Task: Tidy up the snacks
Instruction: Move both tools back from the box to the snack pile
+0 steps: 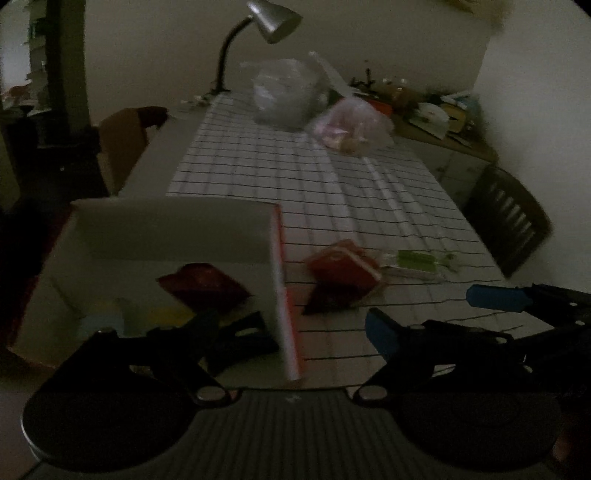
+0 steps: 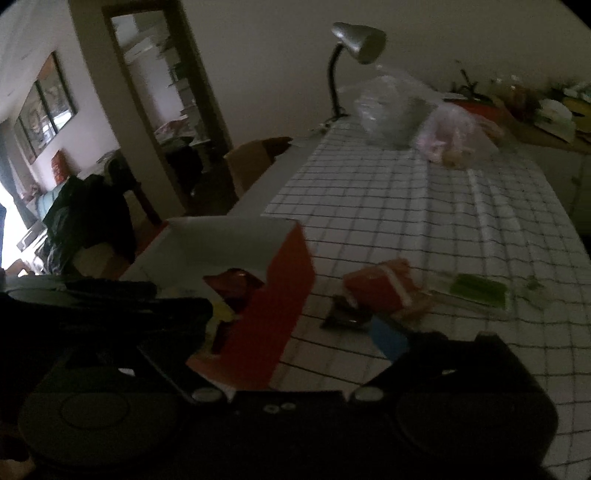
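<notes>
My left gripper [image 1: 306,332] is spread, straddling the box [image 1: 177,229] wall; the box holds a red packet [image 1: 203,284]. Right gripper [image 2: 295,343]: I cannot tell.

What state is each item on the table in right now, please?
box: open, snacks inside
dark red packet: lying in the box
red snack pack: on the tablecloth, outside the box
green packet: flat on the tablecloth, outside the box
lamp: off
left claw: open, empty
right claw: open, empty
</notes>
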`<state>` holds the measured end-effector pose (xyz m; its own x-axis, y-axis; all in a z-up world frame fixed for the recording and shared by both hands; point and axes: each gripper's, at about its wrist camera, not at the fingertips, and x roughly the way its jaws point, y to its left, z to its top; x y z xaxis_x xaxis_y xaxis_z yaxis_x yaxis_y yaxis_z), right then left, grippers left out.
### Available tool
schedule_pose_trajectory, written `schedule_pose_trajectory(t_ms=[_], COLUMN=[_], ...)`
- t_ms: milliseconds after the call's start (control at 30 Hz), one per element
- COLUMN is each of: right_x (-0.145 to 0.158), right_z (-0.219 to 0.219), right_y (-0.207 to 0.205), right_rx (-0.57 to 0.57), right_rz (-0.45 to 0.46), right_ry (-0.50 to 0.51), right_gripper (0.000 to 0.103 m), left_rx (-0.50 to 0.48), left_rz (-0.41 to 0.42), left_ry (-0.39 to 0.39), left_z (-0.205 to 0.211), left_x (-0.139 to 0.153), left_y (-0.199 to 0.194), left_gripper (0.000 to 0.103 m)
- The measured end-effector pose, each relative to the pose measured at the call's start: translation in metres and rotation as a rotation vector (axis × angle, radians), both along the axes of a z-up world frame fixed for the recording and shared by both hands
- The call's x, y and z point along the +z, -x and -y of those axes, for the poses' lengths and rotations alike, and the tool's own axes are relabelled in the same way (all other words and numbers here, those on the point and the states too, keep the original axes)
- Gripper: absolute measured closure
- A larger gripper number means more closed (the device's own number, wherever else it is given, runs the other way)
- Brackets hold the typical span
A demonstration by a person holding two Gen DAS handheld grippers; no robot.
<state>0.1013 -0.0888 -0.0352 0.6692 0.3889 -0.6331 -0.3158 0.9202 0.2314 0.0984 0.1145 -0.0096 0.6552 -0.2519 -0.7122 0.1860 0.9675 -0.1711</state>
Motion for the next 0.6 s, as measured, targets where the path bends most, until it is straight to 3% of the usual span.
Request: schedule_pose_trajectory(t_ms=[267, 600], right_x=[-0.005, -0.02], right_z=[0.059, 0.142], right_y=[0.002, -0.022], right_rx=[-0.045, -0.107], right_rz=[-0.008, -0.023], right_ry=[0.008, 0.078], right_gripper=[0.0, 0.0], left_rx=[-0.035, 0.077], left_rz=[-0.03, -0.063], left_ry=[0.052, 0.008], left_z=[0.052, 0.096], left_x=[-0.011, -0.03], left_y=[-0.012, -0.033], left_gripper=[0.006, 0.006])
